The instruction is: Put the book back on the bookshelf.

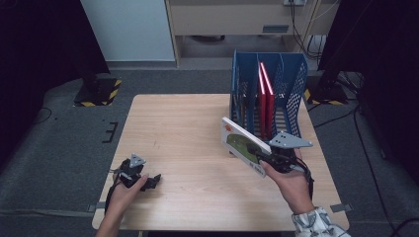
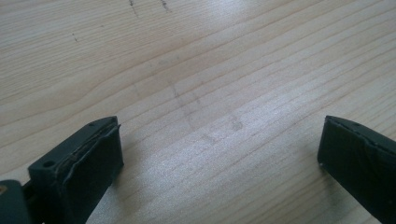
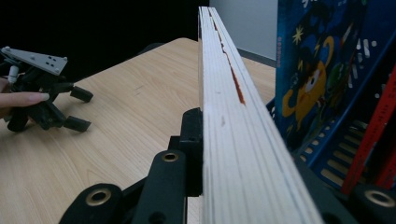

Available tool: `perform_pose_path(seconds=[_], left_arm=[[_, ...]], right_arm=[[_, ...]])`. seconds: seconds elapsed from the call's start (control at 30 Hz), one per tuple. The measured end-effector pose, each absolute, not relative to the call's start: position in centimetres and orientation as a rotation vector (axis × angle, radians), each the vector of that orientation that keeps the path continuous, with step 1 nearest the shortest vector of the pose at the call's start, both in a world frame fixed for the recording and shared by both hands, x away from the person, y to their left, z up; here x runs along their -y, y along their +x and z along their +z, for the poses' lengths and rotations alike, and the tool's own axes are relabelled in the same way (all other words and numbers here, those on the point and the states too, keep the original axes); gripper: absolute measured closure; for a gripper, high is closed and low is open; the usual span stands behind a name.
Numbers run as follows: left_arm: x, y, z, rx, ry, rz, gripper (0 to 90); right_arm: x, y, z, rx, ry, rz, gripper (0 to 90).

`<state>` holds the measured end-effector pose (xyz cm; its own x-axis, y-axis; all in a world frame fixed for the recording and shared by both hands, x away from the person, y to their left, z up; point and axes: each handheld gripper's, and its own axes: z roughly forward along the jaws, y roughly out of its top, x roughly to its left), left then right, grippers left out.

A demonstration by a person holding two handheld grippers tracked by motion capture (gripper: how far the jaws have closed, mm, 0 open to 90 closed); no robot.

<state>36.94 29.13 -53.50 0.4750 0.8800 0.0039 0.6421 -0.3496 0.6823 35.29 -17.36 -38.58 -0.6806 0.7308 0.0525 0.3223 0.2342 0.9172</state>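
- right tool (image 1: 267,157) is clamped on a picture book (image 1: 243,144), held tilted just in front of the blue file rack (image 1: 291,84)
- left tool (image 1: 154,180) sits spread open, empty, low over the table (image 1: 188,128)

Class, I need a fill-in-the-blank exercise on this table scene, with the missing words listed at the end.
1. The right gripper is shut on a ____.
2. The file rack on the table is coloured ____.
3. The two books standing in the rack have ____ covers.
4. The left gripper has its jaws ____ above the table.

Missing words: book; blue; red; open
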Motion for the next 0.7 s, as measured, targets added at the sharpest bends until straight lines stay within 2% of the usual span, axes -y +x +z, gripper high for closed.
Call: perform_pose_path(seconds=[0.7], left_arm=[[-29.1, 37.0, -53.6, -1.238, 2.096, 0.506, 0.0]], right_arm=[[20.2, 34.6, -37.6, -2.064, 1.021, 1.414, 75.6]])
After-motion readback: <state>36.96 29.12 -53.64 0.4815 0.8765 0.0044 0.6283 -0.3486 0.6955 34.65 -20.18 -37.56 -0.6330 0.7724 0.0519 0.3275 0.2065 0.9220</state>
